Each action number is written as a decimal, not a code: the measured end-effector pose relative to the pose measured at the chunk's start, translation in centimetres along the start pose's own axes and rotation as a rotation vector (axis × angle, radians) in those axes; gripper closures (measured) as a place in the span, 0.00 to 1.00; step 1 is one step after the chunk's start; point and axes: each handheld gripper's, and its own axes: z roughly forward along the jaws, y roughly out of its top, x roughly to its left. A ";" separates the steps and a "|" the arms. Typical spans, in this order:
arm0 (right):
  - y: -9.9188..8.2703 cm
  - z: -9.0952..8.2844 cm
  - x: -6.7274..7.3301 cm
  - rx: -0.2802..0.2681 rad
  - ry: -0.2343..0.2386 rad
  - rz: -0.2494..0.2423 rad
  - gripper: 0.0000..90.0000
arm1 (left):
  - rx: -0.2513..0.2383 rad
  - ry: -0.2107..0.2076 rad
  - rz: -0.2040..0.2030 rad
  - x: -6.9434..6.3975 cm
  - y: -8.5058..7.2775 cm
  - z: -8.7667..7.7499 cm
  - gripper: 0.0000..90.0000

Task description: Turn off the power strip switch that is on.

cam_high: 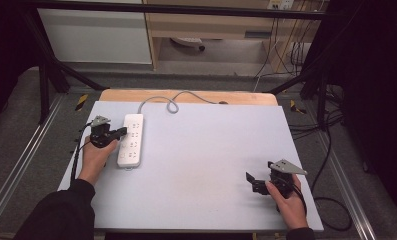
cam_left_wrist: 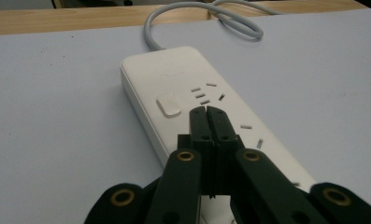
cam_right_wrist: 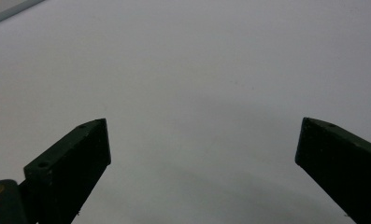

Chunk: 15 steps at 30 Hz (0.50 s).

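Note:
A white power strip lies lengthwise on the left part of the pale grey mat, its grey cable looping off toward the back. My left gripper is shut and empty, its tips over the strip's left edge. In the left gripper view the shut gripper hangs just above the power strip, beside the strip's square button. My right gripper stands open near the mat's front right, nothing between its jaws. In the right gripper view the open gripper faces bare mat.
The mat lies on a wooden table whose far edge shows behind it. Black frame legs stand at both sides. Loose cables trail on the floor to the right, and a cabinet stands beyond.

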 end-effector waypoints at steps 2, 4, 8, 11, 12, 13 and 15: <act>0.0 0.0 0.0 0.000 0.000 0.001 0.04 | 0.003 -0.002 0.001 -0.1 0.0 0.0 1.00; 0.0 0.0 0.0 0.000 0.001 0.000 0.04 | 0.006 -0.001 0.005 -0.1 0.0 0.0 1.00; 0.0 0.0 0.0 0.001 0.001 -0.002 0.04 | 0.008 0.000 0.008 -0.1 0.0 -0.1 1.00; 0.0 0.0 0.0 0.002 -0.001 -0.001 0.04 | 0.013 0.001 0.009 0.0 -0.1 -0.1 1.00; 0.0 0.0 0.0 0.004 -0.001 0.000 0.04 | 0.014 0.000 0.011 0.0 -0.1 -0.1 1.00; 0.0 0.0 0.0 0.004 -0.001 0.000 0.04 | 0.016 -0.001 0.014 0.0 -0.1 -0.1 1.00; 0.0 0.0 0.1 0.005 -0.001 0.002 0.04 | 0.019 0.000 0.014 0.0 -0.1 -0.1 1.00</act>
